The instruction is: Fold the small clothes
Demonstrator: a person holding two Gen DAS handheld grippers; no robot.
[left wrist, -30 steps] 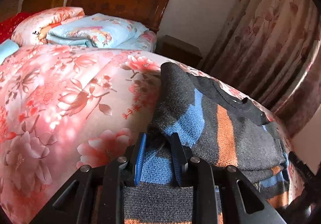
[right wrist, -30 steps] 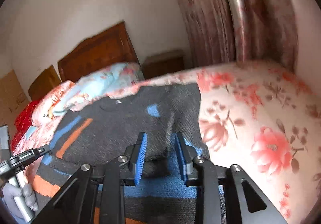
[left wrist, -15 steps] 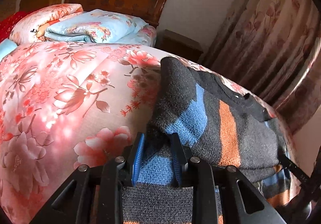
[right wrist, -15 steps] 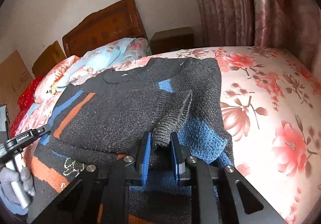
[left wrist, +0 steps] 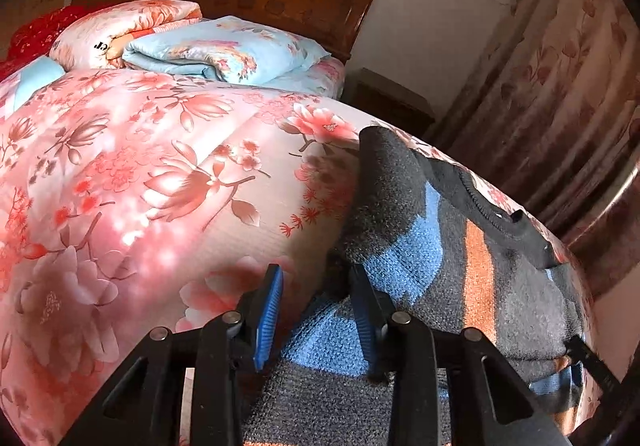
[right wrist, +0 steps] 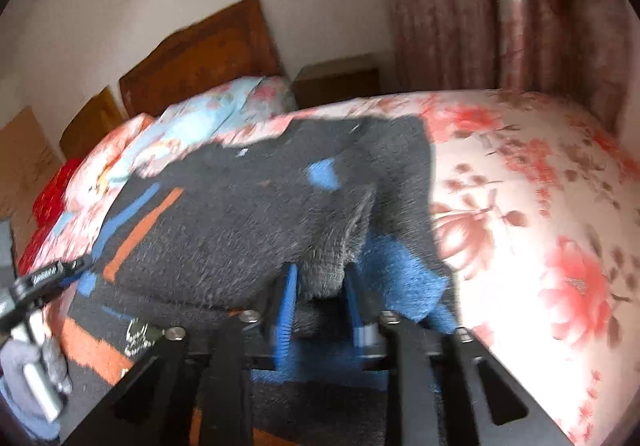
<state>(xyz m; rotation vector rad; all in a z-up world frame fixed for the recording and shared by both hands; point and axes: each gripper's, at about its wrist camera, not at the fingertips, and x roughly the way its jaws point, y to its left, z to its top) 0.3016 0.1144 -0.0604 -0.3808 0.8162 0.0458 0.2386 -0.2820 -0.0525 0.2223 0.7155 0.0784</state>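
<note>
Just sweater [left wrist: 472, 246] btwn quilt [left wrist: 152, 182], curtain [left wrist: 560, 94].

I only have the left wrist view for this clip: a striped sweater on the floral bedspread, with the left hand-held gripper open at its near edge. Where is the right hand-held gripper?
Observer: The right hand-held gripper straddles a grey ribbed sleeve cuff of the sweater. Blur hides whether it is pinching the cuff.
Operator: Is that sleeve spread out?
Observer: No, it lies folded inward onto the sweater's front.
Operator: Anything else I'm missing?
Observer: A grey-gloved hand holding the left hand-held gripper shows at the left edge of the right wrist view.
</note>
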